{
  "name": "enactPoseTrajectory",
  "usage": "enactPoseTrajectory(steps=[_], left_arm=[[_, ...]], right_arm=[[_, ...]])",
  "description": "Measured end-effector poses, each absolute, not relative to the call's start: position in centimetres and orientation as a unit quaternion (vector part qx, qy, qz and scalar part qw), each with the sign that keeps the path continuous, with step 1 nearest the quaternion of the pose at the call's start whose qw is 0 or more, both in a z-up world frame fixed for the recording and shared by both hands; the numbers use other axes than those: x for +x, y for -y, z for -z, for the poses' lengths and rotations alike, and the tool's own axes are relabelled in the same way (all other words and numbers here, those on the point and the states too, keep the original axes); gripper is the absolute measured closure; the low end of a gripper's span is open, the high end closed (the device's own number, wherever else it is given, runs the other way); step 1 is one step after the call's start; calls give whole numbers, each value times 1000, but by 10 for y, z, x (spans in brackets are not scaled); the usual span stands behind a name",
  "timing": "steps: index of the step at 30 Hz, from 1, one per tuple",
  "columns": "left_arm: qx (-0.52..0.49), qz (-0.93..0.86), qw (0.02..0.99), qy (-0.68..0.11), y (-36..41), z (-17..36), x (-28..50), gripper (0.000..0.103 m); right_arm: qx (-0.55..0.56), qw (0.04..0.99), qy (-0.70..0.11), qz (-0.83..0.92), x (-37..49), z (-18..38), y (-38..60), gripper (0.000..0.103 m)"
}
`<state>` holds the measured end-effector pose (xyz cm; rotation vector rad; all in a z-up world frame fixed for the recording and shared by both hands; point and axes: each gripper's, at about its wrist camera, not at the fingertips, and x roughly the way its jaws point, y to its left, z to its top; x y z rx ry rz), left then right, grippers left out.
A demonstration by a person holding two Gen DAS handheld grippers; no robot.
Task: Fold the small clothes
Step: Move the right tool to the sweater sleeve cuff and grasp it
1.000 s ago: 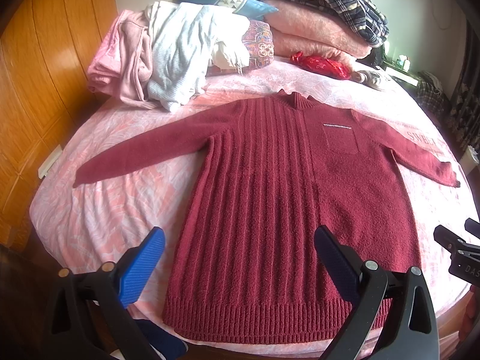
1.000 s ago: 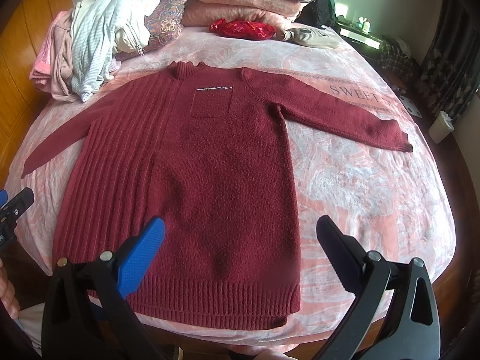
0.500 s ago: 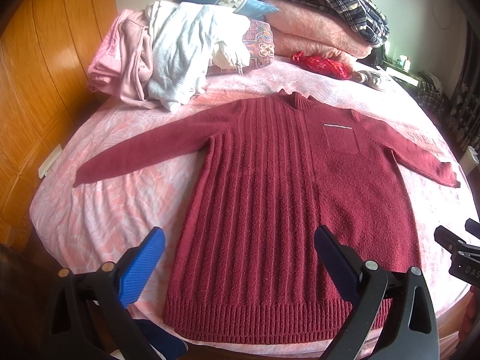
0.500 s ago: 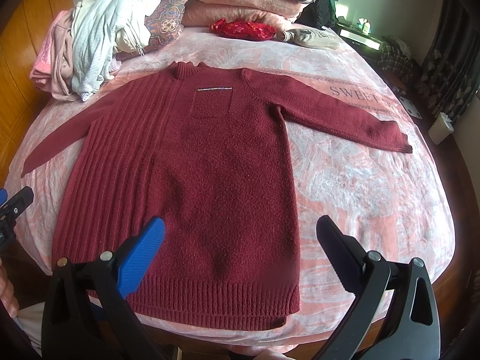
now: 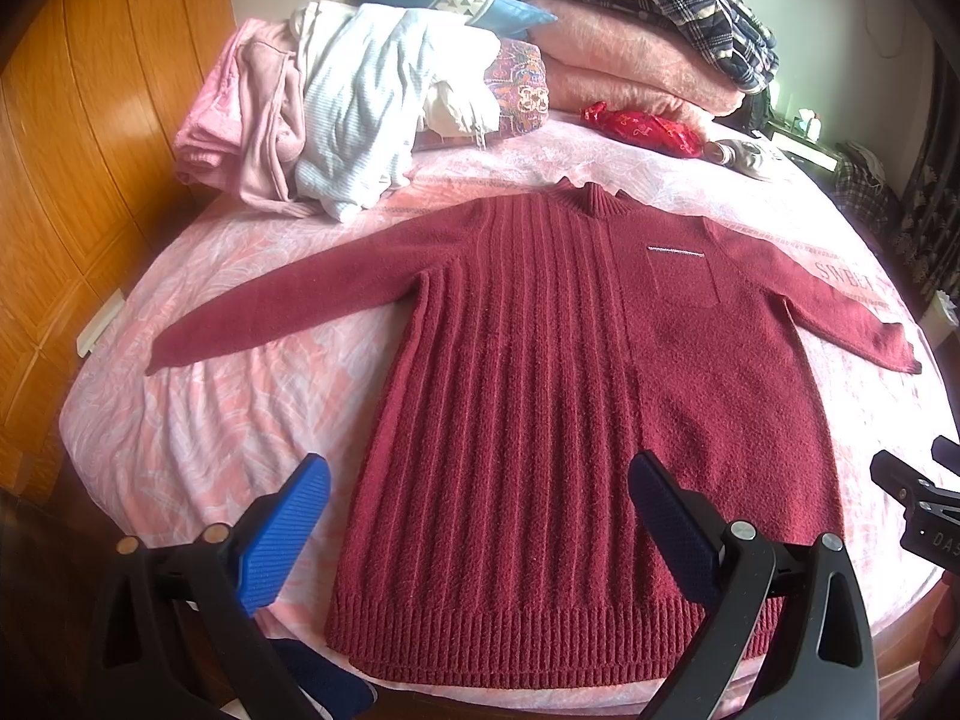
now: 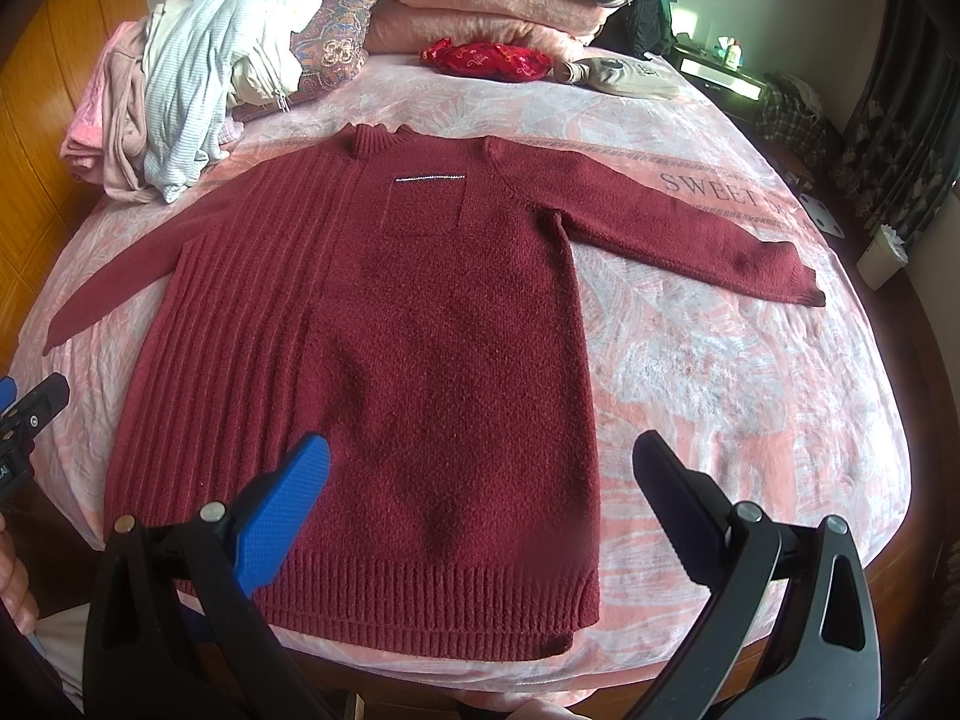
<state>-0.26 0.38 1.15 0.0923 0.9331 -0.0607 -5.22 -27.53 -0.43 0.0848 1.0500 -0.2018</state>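
Note:
A dark red knit sweater (image 5: 558, 396) lies flat, front up, on the pink bed, sleeves spread out to both sides, hem toward me. It also shows in the right wrist view (image 6: 420, 324). My left gripper (image 5: 480, 486) is open and empty, held above the hem's left half. My right gripper (image 6: 480, 468) is open and empty, above the hem's right corner. Each gripper's tip shows at the edge of the other's view.
A heap of pink, white and pale blue clothes (image 5: 324, 114) lies at the bed's far left. Folded pink blankets with a plaid garment (image 5: 648, 48) and a blue pillow are at the head. A red pouch (image 5: 642, 126) lies behind the collar. A wooden wall (image 5: 78, 138) stands on the left.

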Motion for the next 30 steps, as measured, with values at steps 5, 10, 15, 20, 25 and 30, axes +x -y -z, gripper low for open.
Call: enactPoseTrajectory(steps=[5,10,15,20,25,30], left_arm=[[46,31,891,-451,-3,-11,-2,4],[58,28,883,-465,4,-1,12,4],[56,35,877,-476,29,7,56,4],[64,61,879,-468,83,15,102,4],[77,92,877,-465,162,33,150,4],[84,107,870,-473,221,56,184,4]], right_arm=[[45,856,-506,92,-51,5,277,3],[46,839,-531,113,-30,7,305,3],[67,826,-542,143,1,12,389,3],[174,789,-560,181,29,45,521,3],[222,756,-566,243,46,80,641,3],[269,734,-566,262,53,114,728,3]])
